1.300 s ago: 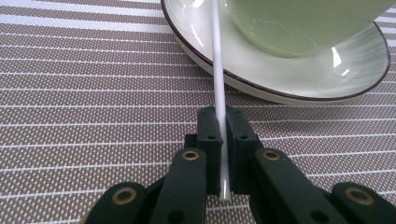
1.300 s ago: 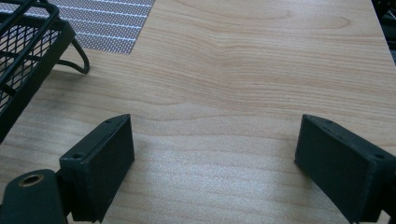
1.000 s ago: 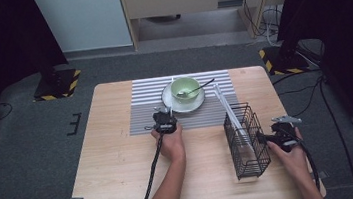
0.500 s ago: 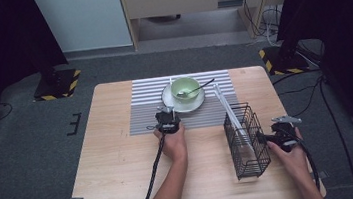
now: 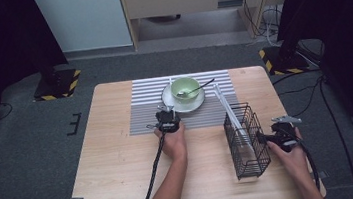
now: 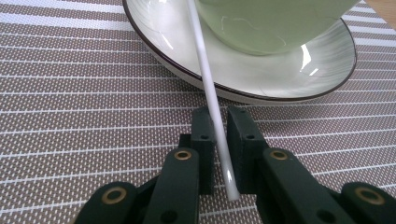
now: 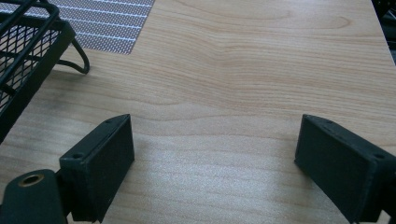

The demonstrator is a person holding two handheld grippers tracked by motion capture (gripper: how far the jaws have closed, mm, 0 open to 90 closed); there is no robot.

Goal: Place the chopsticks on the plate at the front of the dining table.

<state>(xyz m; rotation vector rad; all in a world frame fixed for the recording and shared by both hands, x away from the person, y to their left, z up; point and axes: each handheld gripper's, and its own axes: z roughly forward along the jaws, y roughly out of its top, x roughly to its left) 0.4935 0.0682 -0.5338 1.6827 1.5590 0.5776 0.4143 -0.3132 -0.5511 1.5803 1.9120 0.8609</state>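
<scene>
Gripping a thin white stick (image 6: 212,100) between its clenched pads, the left gripper (image 5: 168,121) sat on the striped placemat (image 5: 146,118), just in front of the saucer (image 5: 170,100).

Item, held: white stick, slender and smooth, likely a chopstick. Its near end poked out below the pads; the rest ran up over the saucer rim and beside the green bowl (image 5: 185,87). Whether it touched the bowl could not be told.

Item, bowl: green, standing on the saucer, a dark-handled spoon (image 5: 195,89) resting inside.

Item, rack: black wire basket (image 5: 245,142) to the right on the wooden surface (image 5: 112,167), a second white stick (image 5: 230,109) leaning in it.

Item, right gripper (image 5: 269,138): released, jaws wide apart with nothing between them, low over bare wood just beside the basket.

Handling note, as a judgement: the step appeared to be lifting the stick clear for the basket. The grip sat close to one end, so the long free part could swing or slip. Raising it slowly, keeping it off the bowl and spoon, then tipping it upright before lowering it through the basket's open top would suit; the free gripper could steady the basket.
</scene>
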